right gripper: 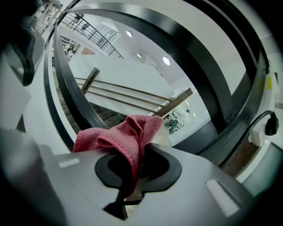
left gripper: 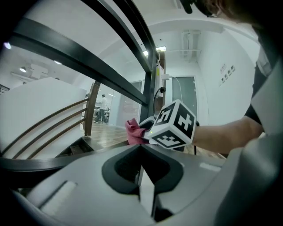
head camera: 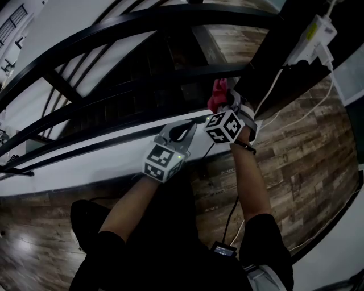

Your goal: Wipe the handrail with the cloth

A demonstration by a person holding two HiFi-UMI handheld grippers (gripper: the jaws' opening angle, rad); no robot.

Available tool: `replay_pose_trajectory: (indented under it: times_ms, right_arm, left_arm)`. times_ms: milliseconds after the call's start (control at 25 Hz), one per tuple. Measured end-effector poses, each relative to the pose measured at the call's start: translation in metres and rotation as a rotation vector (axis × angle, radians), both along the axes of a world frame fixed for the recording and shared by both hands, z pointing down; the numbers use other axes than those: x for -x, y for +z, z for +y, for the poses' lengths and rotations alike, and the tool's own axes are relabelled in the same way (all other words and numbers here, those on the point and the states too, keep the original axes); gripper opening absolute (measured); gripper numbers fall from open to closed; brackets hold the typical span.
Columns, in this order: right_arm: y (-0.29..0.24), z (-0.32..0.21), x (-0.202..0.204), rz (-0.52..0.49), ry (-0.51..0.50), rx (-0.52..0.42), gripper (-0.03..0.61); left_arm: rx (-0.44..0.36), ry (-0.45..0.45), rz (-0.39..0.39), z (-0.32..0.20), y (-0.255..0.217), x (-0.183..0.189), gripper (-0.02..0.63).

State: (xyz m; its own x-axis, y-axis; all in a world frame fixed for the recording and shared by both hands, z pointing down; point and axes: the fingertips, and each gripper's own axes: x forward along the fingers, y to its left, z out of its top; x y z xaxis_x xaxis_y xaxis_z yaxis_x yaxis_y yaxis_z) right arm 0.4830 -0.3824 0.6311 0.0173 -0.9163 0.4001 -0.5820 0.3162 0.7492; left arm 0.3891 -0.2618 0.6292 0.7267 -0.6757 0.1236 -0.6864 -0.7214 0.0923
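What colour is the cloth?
Pinkish red. The cloth shows best in the right gripper view.

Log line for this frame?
left gripper: shut, empty | right gripper: shut on red cloth | cloth near black handrail, contact unclear

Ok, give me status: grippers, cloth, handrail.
Right gripper shut on pink cloth, raised at the black handrail; contact unclear. Left gripper shut, empty, lower. Nothing in the way.
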Motion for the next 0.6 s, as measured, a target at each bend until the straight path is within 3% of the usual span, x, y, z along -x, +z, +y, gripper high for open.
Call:
replay_pose_trajectory:
  times_ms: [320, 600]
  right_arm:
    - [-0.003, 0.001, -0.015, -0.042, 0.053, -0.043, 0.046]
    - [-0.018, 0.014, -0.023, -0.075, 0.102, -0.098, 0.044]
  left_arm:
    - [0.023, 0.031, -0.001, 0.004, -0.003, -0.002, 0.000]
    - [0.016, 0.014, 0.006, 0.025, -0.008, 0.023, -0.002]
